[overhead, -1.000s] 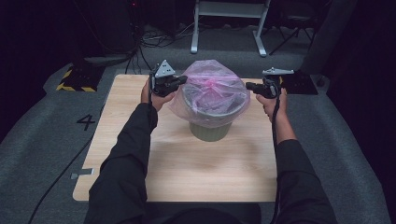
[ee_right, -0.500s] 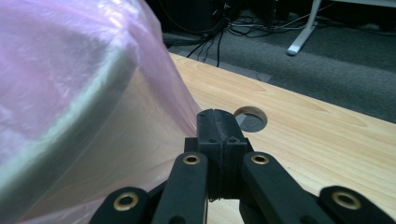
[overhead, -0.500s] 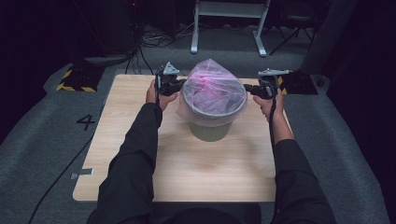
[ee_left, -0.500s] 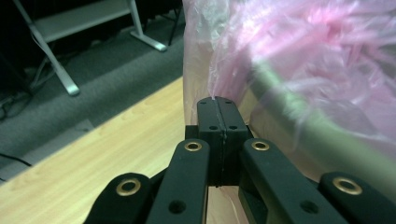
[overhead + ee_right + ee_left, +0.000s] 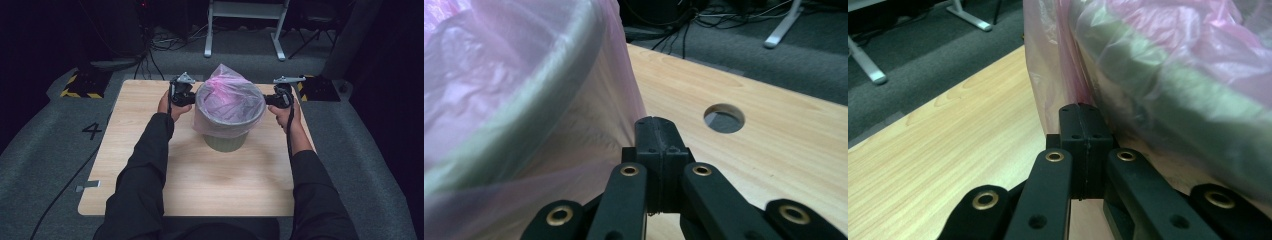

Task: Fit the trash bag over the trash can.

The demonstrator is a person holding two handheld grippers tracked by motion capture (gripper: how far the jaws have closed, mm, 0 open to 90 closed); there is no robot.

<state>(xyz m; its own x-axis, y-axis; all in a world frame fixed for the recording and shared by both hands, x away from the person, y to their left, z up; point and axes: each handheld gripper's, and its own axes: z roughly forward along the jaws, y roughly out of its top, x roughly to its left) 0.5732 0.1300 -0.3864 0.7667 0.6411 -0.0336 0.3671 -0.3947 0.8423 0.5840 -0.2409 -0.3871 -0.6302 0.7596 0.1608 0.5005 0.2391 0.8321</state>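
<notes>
A green bin (image 5: 225, 143) stands mid-table, lined with a translucent pink bag (image 5: 227, 100) whose edge is folded down over the rim. My left gripper (image 5: 192, 98) is at the bin's left side and my right gripper (image 5: 268, 100) at its right, both level with the rim. In the left gripper view the jaws (image 5: 1079, 111) are shut, with the bag's film (image 5: 1053, 75) running down into them. In the right gripper view the jaws (image 5: 655, 125) are shut against the bag's skirt (image 5: 589, 125). A puff of bag still rises above the bin's far rim.
The wooden table (image 5: 200, 180) has a round hole (image 5: 724, 118) near its right far corner. A white desk frame (image 5: 245, 30) and cables lie on the floor behind. Striped yellow-black blocks (image 5: 80, 85) sit off the far corners, and a "4" (image 5: 93, 131) marks the floor at left.
Both hands have come down beside the bin, the left one more, drawing the bag's edge lower over the rim. The bag's puffed top has sunk and flattened.
</notes>
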